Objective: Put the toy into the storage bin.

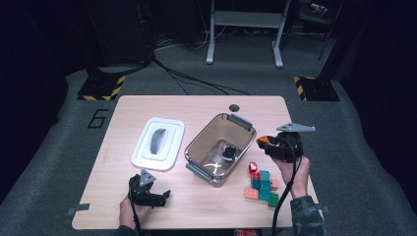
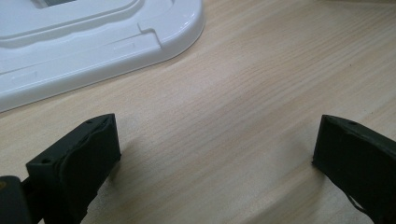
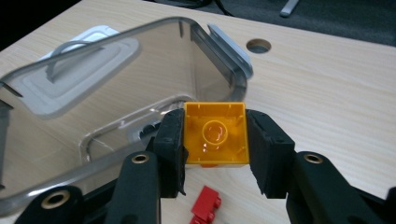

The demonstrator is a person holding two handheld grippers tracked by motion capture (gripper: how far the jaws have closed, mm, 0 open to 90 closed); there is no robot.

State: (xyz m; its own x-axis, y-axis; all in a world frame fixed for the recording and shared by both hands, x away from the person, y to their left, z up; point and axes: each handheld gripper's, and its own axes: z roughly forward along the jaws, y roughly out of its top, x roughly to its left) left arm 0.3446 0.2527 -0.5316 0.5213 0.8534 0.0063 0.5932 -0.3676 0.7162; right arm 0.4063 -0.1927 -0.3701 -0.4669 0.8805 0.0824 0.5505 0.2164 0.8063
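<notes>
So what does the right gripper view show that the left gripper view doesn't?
Right gripper view alone: the right gripper shut on a yellow brick, its hollow underside facing the camera, beside the clear bin, with a red brick on the table below and a round hole in the tabletop. Left gripper view alone: the left gripper, jaws wide apart and holding nothing, over bare wood. Both: the white lid and the wooden table.

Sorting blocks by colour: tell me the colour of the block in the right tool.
Orange-yellow; the block shows best in the right gripper view, clamped in the right tool.
</notes>
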